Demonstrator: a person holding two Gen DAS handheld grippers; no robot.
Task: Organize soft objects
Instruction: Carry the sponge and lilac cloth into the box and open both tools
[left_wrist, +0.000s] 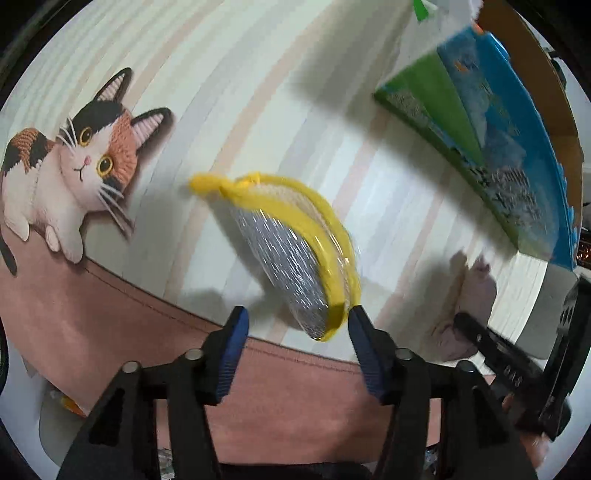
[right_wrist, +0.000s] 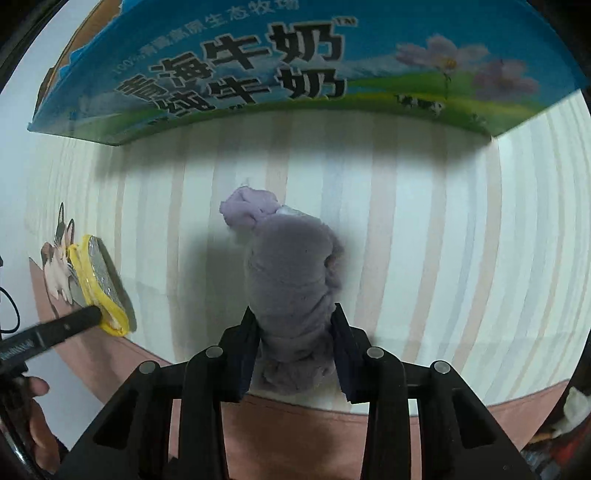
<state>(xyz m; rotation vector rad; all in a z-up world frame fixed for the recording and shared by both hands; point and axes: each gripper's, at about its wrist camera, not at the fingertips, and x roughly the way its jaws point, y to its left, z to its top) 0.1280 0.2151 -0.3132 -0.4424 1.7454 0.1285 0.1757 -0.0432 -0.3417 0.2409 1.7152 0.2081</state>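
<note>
Left gripper (left_wrist: 297, 325): jaws wide apart, blue-padded fingers (left_wrist: 232, 354) either side of the near end of a yellow-edged scouring sponge with a silver mesh face (left_wrist: 291, 254). The right pad sits just beside or against the sponge's yellow rim; contact cannot be confirmed, and the left pad is clear of it. The sponge stands tilted on its edge over the striped cream tablecloth (left_wrist: 229, 92), beside the printed calico cat (left_wrist: 70, 162) near the cloth's pink border (left_wrist: 110, 317).

Right gripper (right_wrist: 295, 343): jaws closed to a narrow gap on a grey-lilac plush cloth bundle (right_wrist: 291, 280), pinched at its near end. The bundle extends forward from the fingers, its paler lilac tip (right_wrist: 247, 212) towards the blue and green printed milk carton box (right_wrist: 258, 74) at the far side of the cloth.

In the right wrist view the sponge (right_wrist: 99, 284) shows at far left with the left gripper's finger at its lower end. In the left wrist view the plush bundle (left_wrist: 472, 295) shows at right, near the carton box (left_wrist: 491, 129)
</note>
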